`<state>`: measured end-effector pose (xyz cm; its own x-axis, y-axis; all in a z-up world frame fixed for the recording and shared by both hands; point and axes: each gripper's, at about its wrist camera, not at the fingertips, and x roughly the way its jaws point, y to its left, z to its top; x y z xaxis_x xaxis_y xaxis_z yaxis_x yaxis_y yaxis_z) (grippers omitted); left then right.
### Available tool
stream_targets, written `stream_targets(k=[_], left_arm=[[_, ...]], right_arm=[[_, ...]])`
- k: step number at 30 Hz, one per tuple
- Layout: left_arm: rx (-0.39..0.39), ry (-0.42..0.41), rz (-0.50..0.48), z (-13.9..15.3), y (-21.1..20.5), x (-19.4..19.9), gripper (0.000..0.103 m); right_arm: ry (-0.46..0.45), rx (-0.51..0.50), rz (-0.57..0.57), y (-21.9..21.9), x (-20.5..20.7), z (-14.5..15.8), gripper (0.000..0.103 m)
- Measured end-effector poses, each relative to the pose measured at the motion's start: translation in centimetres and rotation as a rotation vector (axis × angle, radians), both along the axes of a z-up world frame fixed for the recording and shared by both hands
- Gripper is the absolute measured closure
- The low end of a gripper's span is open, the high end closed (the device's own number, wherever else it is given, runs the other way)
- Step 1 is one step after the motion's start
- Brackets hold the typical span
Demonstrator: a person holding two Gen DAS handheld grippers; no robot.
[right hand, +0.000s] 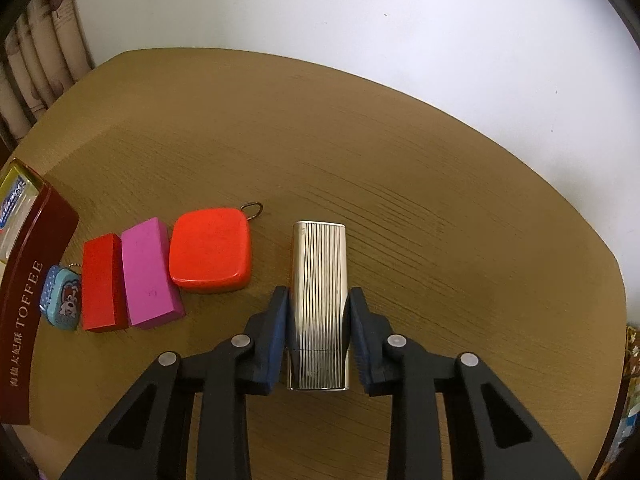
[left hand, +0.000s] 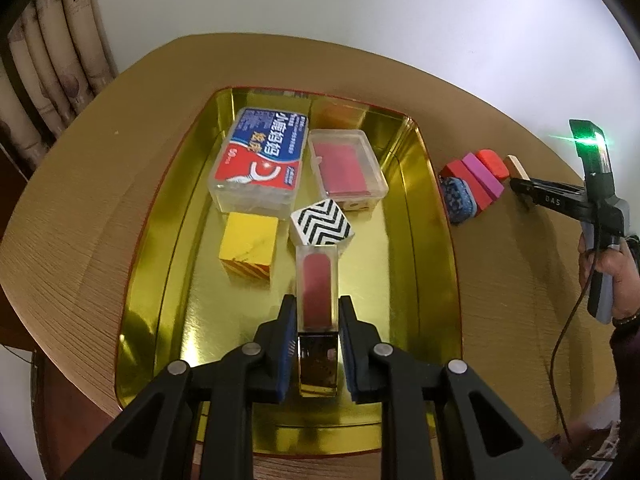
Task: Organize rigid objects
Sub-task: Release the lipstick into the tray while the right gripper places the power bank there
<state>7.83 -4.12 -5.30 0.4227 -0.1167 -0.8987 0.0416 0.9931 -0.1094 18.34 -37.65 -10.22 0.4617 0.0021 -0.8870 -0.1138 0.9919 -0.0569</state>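
Left wrist: left gripper (left hand: 318, 312) closed on lipstick (left hand: 317, 300) over gold tray (left hand: 424, 240), near zigzag cube (left hand: 322, 222). Right wrist: right gripper (right hand: 317, 308) clamped around ribbed case (right hand: 318, 280) on tabletop (right hand: 440, 200), beside orange block (right hand: 210, 250)

Left hand-held gripper (left hand: 318, 312) and right hand-held gripper (right hand: 317, 312) both clamped.

Left gripper (left hand: 318, 312) and right gripper (right hand: 317, 312): black angular linkage arms with silver round pivot pins and blue-padded jaws. Right unit: grey handle, green light, trailing black cable, bare-skinned hand (left hand: 610, 276), dark sleeve.
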Motion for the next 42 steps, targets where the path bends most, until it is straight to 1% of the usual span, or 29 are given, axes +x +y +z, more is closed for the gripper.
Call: stream_targets(k=[3,5,7,9,12,15,17,18,21,22,24,26,27,28,31,32,35,38,42], left_arm=[[0.043,-0.022,0.009,0.4,-0.1,-0.2,0.082],[0.035,-0.031,0.015,0.8,0.0,-0.3,0.082],[0.022,-0.044,0.032,1.6,0.3,-0.7,0.082],[0.019,-0.065,0.059,2.3,0.6,-1.2,0.082],[0.036,-0.087,0.121,3.2,1.3,-2.3,0.082],[0.026,-0.095,0.184,3.7,2.1,-3.8,0.082],[0.028,-0.117,0.216,4.0,2.4,-4.9,0.082],[0.043,-0.131,0.222,4.1,2.4,-5.4,0.082],[0.123,-0.162,0.217,4.1,2.1,-6.0,0.082],[0.127,-0.169,0.216,4.2,2.2,-6.3,0.082],[0.128,-0.186,0.220,4.4,2.4,-6.6,0.082],[0.144,-0.210,0.232,4.6,2.8,-6.9,0.082],[0.150,-0.217,0.234,4.8,3.0,-7.0,0.082],[0.153,-0.226,0.238,4.9,3.2,-7.1,0.082],[0.144,-0.242,0.248,5.0,3.9,-7.3,0.082],[0.146,-0.240,0.249,4.9,4.0,-7.3,0.082],[0.133,-0.225,0.246,4.5,4.4,-7.0,0.082],[0.126,-0.215,0.240,4.1,4.5,-6.8,0.082],[0.123,-0.206,0.246,3.8,4.8,-6.6,0.082]], right_arm=[[0.002,0.032,-0.018,-0.6,-0.4,0.3,0.077],[-0.002,0.059,-0.036,-0.9,-0.9,0.4,0.077],[-0.010,0.106,-0.051,-0.8,-0.4,0.6,0.077],[-0.025,0.165,-0.064,-0.9,-1.3,1.9,0.077],[-0.054,0.295,-0.048,-0.1,-2.9,4.8,0.077],[-0.053,0.427,0.002,2.0,-4.1,7.2,0.077],[-0.050,0.483,0.052,5.0,-5.6,8.3,0.077],[-0.033,0.515,0.088,6.8,-5.9,8.7,0.077],[0.011,0.573,0.148,10.8,-6.4,9.0,0.077],[0.024,0.573,0.165,11.7,-6.6,9.6,0.077],[0.049,0.576,0.165,14.3,-6.2,8.8,0.077],[0.076,0.591,0.155,15.5,-6.0,8.3,0.077],[0.077,0.573,0.144,16.3,-6.0,8.1,0.076],[0.077,0.555,0.132,17.1,-6.0,7.1,0.076],[0.096,0.533,0.100,17.9,-5.4,5.5,0.076],[0.101,0.525,0.092,17.6,-5.4,5.0,0.076],[0.111,0.505,0.069,18.6,-5.1,4.0,0.076],[0.109,0.487,0.063,19.4,-4.9,3.7,0.073],[0.087,0.456,0.055,19.9,-5.1,4.1,0.071]])
